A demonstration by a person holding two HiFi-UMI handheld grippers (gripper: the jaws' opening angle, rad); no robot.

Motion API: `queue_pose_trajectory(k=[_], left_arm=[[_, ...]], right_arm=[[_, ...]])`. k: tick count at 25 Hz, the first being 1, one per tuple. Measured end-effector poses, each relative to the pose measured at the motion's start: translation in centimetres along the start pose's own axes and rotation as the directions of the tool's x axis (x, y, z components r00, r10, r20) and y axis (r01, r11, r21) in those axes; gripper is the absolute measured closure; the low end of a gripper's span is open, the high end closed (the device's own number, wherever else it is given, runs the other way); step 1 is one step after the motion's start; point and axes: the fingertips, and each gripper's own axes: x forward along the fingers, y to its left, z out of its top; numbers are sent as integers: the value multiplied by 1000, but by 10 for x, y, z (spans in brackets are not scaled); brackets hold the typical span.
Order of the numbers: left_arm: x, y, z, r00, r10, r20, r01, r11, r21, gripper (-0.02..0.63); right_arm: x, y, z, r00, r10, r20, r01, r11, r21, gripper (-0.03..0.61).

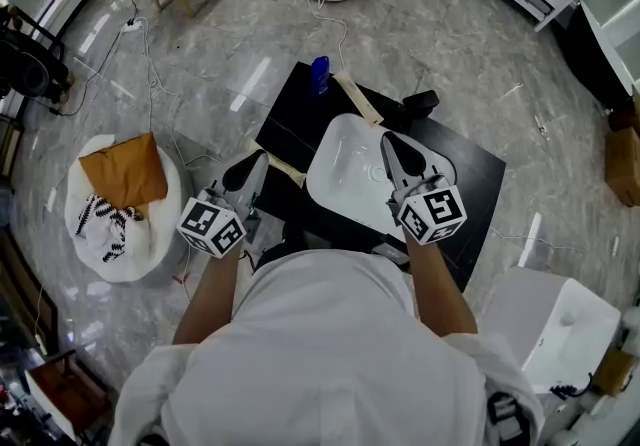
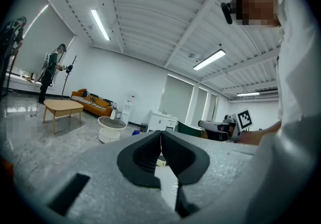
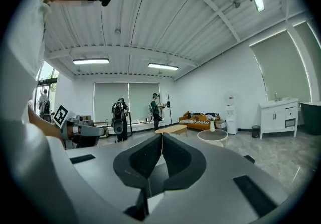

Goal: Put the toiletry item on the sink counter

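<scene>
Wearer's white shirt (image 1: 320, 354) fills lower head view. L gripper (image 1: 256, 160) and R gripper (image 1: 388, 140) both have jaws pressed together w/ nothing between; R is over white basin (image 1: 345, 179). Blue toiletry bottle (image 1: 320, 74) sits at far edge of black counter (image 1: 470, 174), beyond basin, well apart from both grippers.

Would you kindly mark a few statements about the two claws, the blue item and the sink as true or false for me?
1. The left claw is shut with nothing in it. True.
2. The right claw holds the blue toiletry item. False: that claw is shut and empty, and the item stands at the far corner of the black counter.
3. In the head view, the right claw shows over the white basin. True.
4. The brown cloth lies on the black counter. False: it lies on the white round stand off to the left.
</scene>
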Motion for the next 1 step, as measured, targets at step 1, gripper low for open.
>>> queue_pose_trajectory(k=[1], left_arm=[[1,-2,-3,1000,0,-4,0,1000,-1,597]], right_arm=[[0,-2,-1,1000,4,-1,-4,1000,5,561]])
